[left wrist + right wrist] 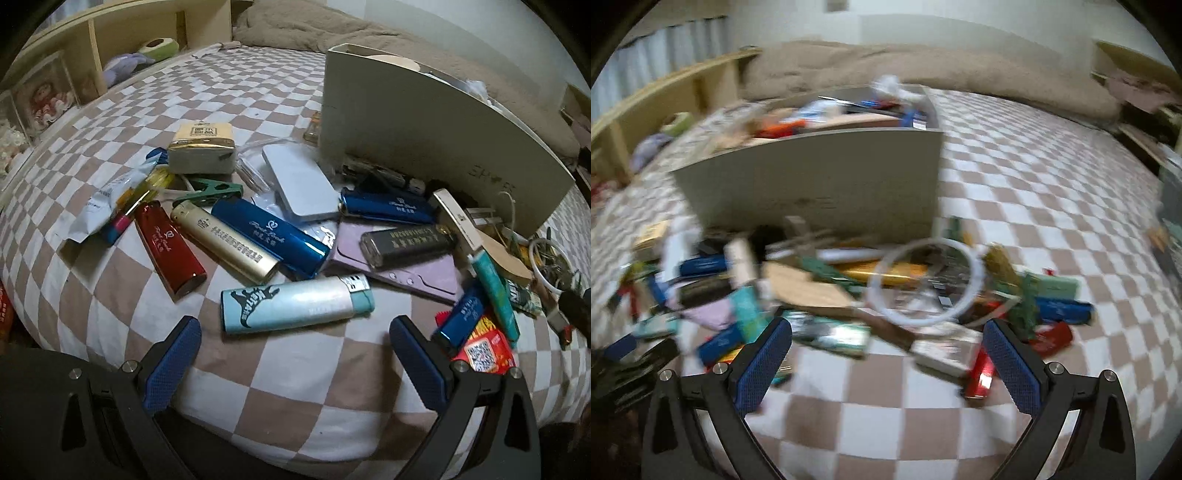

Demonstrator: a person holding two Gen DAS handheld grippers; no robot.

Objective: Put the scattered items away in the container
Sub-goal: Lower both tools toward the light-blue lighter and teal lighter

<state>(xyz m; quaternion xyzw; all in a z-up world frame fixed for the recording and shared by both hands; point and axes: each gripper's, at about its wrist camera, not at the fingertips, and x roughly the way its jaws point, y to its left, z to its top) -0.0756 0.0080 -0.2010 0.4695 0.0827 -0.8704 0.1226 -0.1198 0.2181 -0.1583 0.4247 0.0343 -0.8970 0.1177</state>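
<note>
Blue-padded left tool point(295, 343) and right tool point(886, 345) gape wide, holding nothing.

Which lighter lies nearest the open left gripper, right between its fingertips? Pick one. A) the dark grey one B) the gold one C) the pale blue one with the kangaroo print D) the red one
C: in the left wrist view the pale blue lighter lies crosswise just ahead of the left gripper, while the red lighter, gold lighter and dark grey lighter lie farther off.
</note>
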